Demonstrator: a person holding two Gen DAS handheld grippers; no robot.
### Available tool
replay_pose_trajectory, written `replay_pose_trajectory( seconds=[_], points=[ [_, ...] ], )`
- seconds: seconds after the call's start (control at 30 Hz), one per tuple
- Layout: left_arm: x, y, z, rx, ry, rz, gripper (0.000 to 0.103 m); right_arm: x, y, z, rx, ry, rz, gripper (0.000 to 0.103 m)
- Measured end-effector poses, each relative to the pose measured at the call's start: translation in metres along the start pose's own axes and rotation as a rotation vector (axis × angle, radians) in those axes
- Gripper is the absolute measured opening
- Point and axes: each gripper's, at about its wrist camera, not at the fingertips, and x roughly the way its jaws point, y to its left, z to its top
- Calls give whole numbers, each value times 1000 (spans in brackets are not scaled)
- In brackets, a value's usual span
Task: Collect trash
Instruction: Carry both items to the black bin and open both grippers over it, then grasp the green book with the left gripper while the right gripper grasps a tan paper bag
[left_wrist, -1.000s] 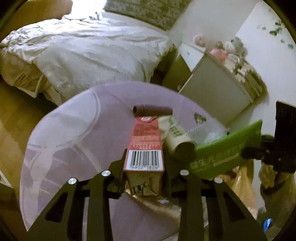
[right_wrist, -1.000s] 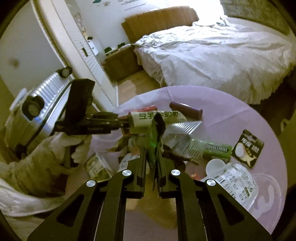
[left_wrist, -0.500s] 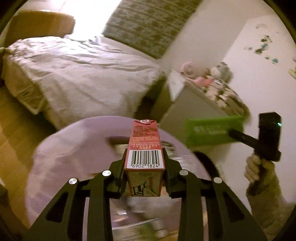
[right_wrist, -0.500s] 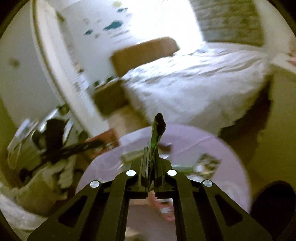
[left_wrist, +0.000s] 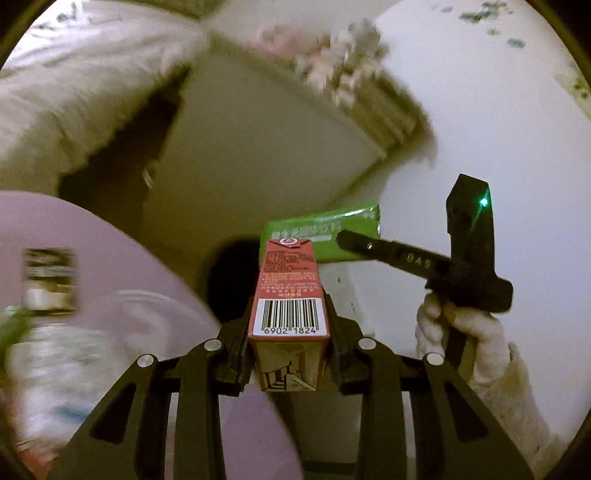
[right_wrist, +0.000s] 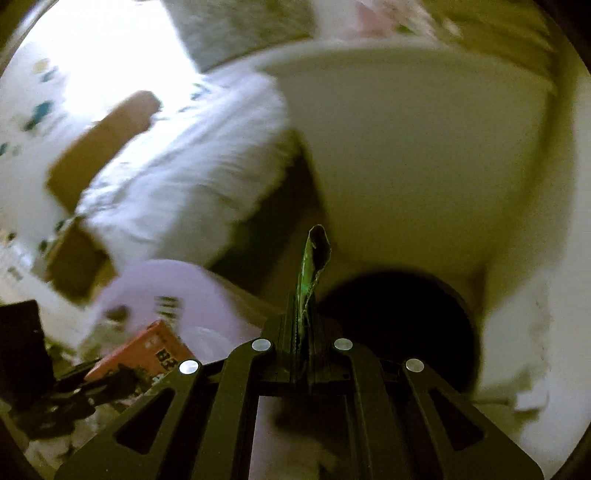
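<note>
Carton (left_wrist: 289, 295), red with a barcode, sits pinched between the pressed-in jaws of the left gripper (left_wrist: 289, 343) in the left wrist view, its long axis running straight ahead toward the dark bin (left_wrist: 232, 280) just beyond its far end, beside the purple table (left_wrist: 92, 266). In the right wrist view the right gripper (right_wrist: 303, 332) has its jaws pressed together on a thin green wrapper (right_wrist: 312, 266) standing edge-on, with the bin's black mouth (right_wrist: 406, 325) just ahead and to the right, so I judge the right hand nearer to it.

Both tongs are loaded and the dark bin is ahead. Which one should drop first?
Probably right. The right tongs, shut on the flat green wrapper, sit nearest the round dark bin. The left tongs hold the red carton farther back.
</note>
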Motion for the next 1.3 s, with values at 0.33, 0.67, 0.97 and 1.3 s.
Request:
replay_pose_trajectory(
  seconds=[0.33, 0.67, 0.97, 1.3],
  points=[
    [120, 0, -1, -18, 192, 76, 33, 66, -78, -63, 96, 159, -47, 5],
    [109, -8, -2, 48, 185, 163, 82, 64, -81, -66, 164, 149, 11, 51],
    [32, -26, -12, 36, 76, 141, 87, 25, -22, -61, 94, 67, 85, 54],
    [-124, -2, -68, 9, -108, 214, 90, -24, 138, -88, -235, 35, 320, 62]
  ],
)
